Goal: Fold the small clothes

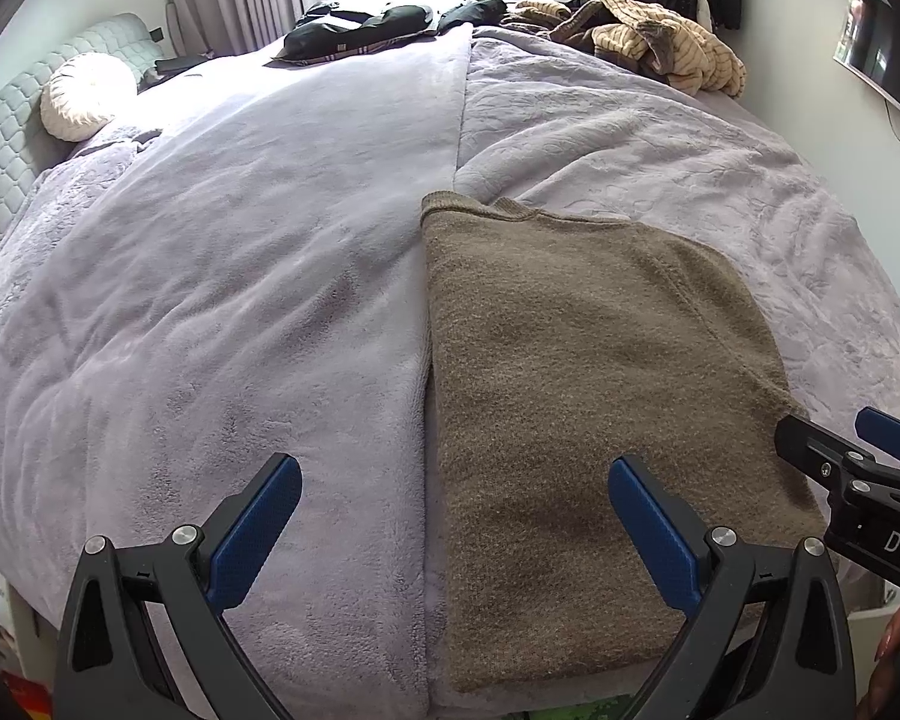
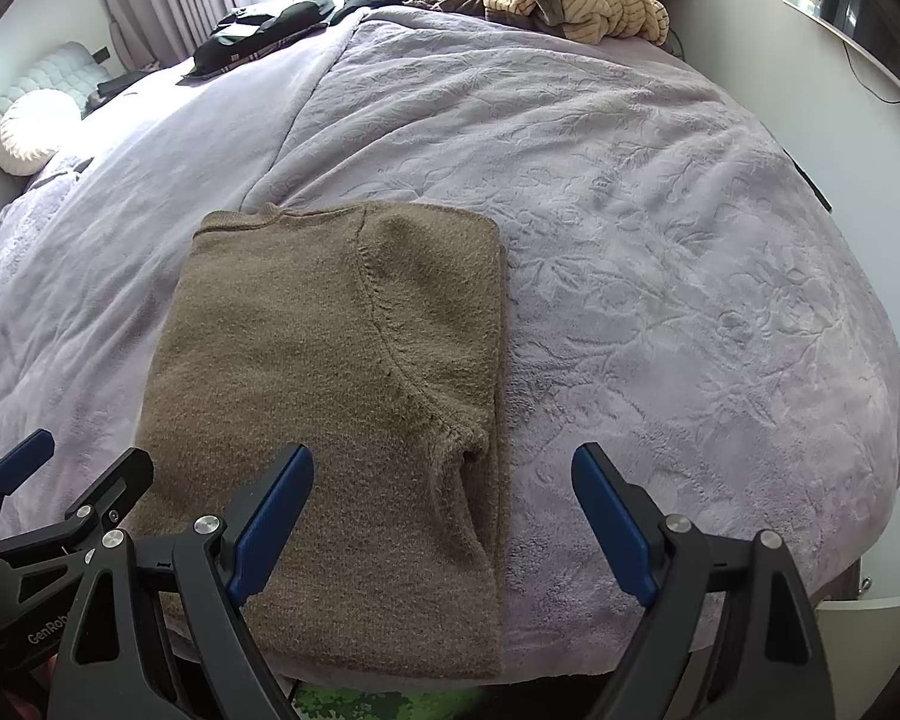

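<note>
Brown knit sweater (image 2: 336,408): folded into a rectangle, flat on the lavender bedspread (image 2: 660,276) at the bed's near edge. Left gripper (image 1: 453,540): jaws wide, nothing held, poised above the sweater's left edge. Right gripper (image 2: 444,522): jaws wide, nothing held, over its right edge. Far edge: tan striped clothes pile (image 2: 576,0), black garments (image 1: 360,30).

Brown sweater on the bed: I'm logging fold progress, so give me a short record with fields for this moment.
item: brown sweater, folded into a long panel
surface: purple blanket, near the bed's front edge
left gripper: open, holding nothing
right gripper: open, holding nothing
contact: none visible with the sweater
other clothes: tan striped pile and dark garments at the far side
</note>
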A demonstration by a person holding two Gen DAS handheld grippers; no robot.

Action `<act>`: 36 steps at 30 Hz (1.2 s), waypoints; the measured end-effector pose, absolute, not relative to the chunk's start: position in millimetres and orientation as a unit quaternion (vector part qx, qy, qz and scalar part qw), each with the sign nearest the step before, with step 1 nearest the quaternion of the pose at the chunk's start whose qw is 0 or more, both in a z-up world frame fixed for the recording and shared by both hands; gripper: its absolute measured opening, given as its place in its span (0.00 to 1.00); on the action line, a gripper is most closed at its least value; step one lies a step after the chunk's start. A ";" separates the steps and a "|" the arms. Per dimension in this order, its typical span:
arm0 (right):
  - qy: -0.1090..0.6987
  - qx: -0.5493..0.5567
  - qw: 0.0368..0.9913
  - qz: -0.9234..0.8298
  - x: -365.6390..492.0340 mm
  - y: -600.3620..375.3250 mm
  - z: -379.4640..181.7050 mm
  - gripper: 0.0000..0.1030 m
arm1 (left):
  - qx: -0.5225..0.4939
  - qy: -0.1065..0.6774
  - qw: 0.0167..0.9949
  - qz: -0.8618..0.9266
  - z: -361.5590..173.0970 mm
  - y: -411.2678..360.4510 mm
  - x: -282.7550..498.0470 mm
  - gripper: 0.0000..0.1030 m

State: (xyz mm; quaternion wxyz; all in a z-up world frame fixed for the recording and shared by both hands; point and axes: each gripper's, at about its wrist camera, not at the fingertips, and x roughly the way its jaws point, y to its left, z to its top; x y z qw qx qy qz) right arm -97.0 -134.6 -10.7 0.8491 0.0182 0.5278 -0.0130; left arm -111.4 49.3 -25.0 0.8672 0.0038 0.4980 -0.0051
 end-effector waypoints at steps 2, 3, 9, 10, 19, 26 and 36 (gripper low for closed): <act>0.527 0.018 0.849 -0.012 -96.7 -134.6 -10.8 0.87 | 0.003 0.497 0.868 -0.004 -24.7 49.5 -111.3 1.00; 0.527 0.018 0.849 -0.013 -97.1 -134.3 -10.8 0.87 | 0.003 0.497 0.868 -0.003 -24.6 49.8 -111.2 1.00; 0.528 0.018 0.849 -0.013 -96.8 -134.2 -11.0 0.87 | 0.002 0.498 0.867 -0.003 -24.7 49.5 -111.3 1.00; 0.528 0.018 0.849 -0.012 -97.2 -134.0 -11.0 0.87 | 0.002 0.498 0.867 -0.003 -25.0 50.1 -111.3 1.00; 0.530 0.015 0.848 -0.012 -96.8 -131.8 -11.8 0.87 | 0.001 0.498 0.867 -0.004 -25.4 50.8 -112.0 1.00; 0.530 0.015 0.848 -0.012 -96.5 -130.7 -11.7 0.87 | 0.002 0.498 0.867 -0.003 -25.4 51.1 -111.6 1.00; 0.533 0.013 0.846 -0.010 -96.7 -127.7 -12.9 0.87 | 0.001 0.498 0.867 -0.001 -27.8 53.1 -111.6 1.00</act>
